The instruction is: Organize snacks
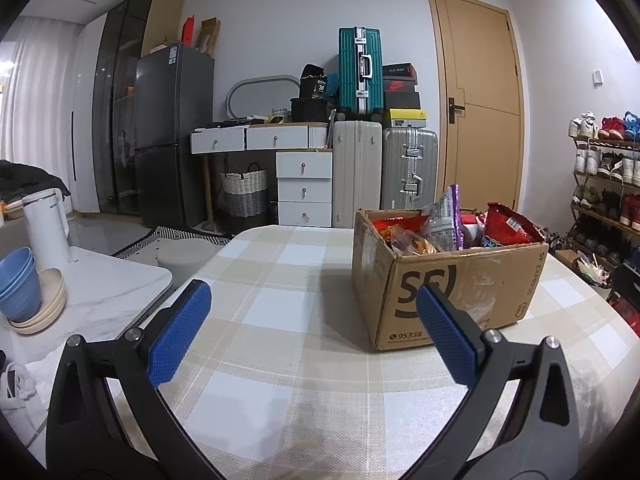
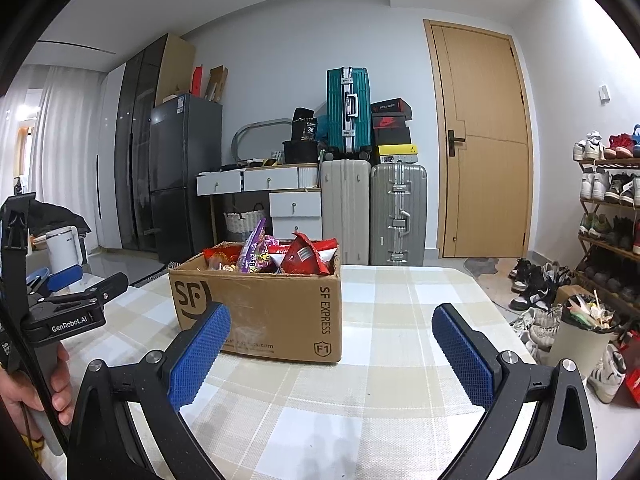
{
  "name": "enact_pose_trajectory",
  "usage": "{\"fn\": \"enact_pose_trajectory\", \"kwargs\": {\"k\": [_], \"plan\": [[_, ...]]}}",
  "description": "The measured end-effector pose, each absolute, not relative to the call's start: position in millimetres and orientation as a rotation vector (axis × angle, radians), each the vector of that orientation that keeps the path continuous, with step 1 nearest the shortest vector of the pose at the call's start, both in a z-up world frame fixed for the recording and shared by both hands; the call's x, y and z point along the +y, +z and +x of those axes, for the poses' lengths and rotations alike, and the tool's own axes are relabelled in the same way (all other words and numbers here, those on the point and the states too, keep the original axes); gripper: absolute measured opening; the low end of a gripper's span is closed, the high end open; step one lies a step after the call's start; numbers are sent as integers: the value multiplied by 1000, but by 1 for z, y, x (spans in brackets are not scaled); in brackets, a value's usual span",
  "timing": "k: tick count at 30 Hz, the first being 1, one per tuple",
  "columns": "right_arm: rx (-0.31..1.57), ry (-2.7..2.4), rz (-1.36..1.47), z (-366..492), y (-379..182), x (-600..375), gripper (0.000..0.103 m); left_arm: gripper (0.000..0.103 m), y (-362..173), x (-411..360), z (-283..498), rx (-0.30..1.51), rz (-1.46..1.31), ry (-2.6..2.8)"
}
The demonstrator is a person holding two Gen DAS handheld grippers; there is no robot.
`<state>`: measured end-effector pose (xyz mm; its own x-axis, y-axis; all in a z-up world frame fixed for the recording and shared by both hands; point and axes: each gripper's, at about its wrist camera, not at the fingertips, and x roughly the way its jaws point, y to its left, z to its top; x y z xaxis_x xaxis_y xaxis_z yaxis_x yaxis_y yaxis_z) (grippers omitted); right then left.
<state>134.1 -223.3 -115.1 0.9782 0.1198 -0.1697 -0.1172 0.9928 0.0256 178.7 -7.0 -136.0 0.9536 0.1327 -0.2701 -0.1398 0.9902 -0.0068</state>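
A brown SF Express cardboard box (image 1: 460, 292) stands on the checked tablecloth (image 1: 288, 320), filled with snack packets: a red bag (image 1: 508, 224), a purple packet (image 1: 452, 216) and others. My left gripper (image 1: 314, 300) is open and empty, above the table just left of and in front of the box. In the right wrist view the box (image 2: 264, 312) is ahead left with a red bag (image 2: 304, 258) and a purple packet (image 2: 252, 252). My right gripper (image 2: 330, 320) is open and empty, short of the box's right corner. The left gripper (image 2: 64, 276) shows at the far left, hand-held.
A white side table (image 1: 100, 292) at left holds blue bowls (image 1: 18, 284), plates and a white kettle (image 1: 46, 224). Beyond the table stand suitcases (image 1: 408, 168), drawers and a fridge. A shoe rack (image 2: 612, 216), loose shoes and a bin (image 2: 584, 332) are on the right.
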Motion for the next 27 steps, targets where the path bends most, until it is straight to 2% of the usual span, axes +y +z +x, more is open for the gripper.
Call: {"fn": "enact_pose_trajectory", "kwargs": {"k": [27], "plan": [[175, 118, 13, 133, -115, -223, 102, 102, -132, -6, 177, 273, -23, 138]]}}
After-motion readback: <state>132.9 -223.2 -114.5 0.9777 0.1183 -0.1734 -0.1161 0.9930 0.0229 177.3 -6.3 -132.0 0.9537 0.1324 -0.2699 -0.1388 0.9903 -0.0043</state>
